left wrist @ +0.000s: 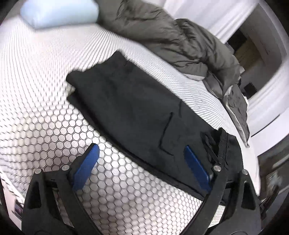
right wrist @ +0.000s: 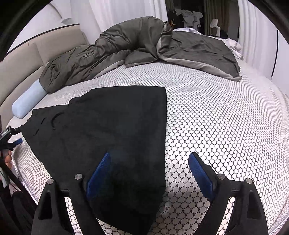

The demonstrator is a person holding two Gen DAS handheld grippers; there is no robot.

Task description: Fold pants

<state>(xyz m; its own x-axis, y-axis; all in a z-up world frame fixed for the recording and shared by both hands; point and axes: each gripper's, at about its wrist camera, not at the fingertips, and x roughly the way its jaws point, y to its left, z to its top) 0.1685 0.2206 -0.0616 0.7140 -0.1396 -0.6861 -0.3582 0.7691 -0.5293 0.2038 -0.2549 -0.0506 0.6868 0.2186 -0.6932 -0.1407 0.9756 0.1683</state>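
Black pants (left wrist: 130, 104) lie flat on the bed, folded lengthwise into a long strip, and also show in the right wrist view (right wrist: 112, 130). My left gripper (left wrist: 142, 150) is open just above the waistband end with its belt loops; its right finger (left wrist: 196, 166) is over the fabric, its left finger (left wrist: 86, 164) over the mattress. My right gripper (right wrist: 150, 159) is open over the leg end, straddling the pants' right edge. Neither gripper holds anything. The left gripper also shows in the right wrist view at the far left edge (right wrist: 12, 140).
The bed has a white honeycomb-patterned mattress cover (right wrist: 216, 126). A rumpled dark grey duvet (right wrist: 126, 47) lies across the far side. A light blue pillow (left wrist: 59, 12) sits near the beige headboard (right wrist: 21, 59). White curtains hang behind the bed.
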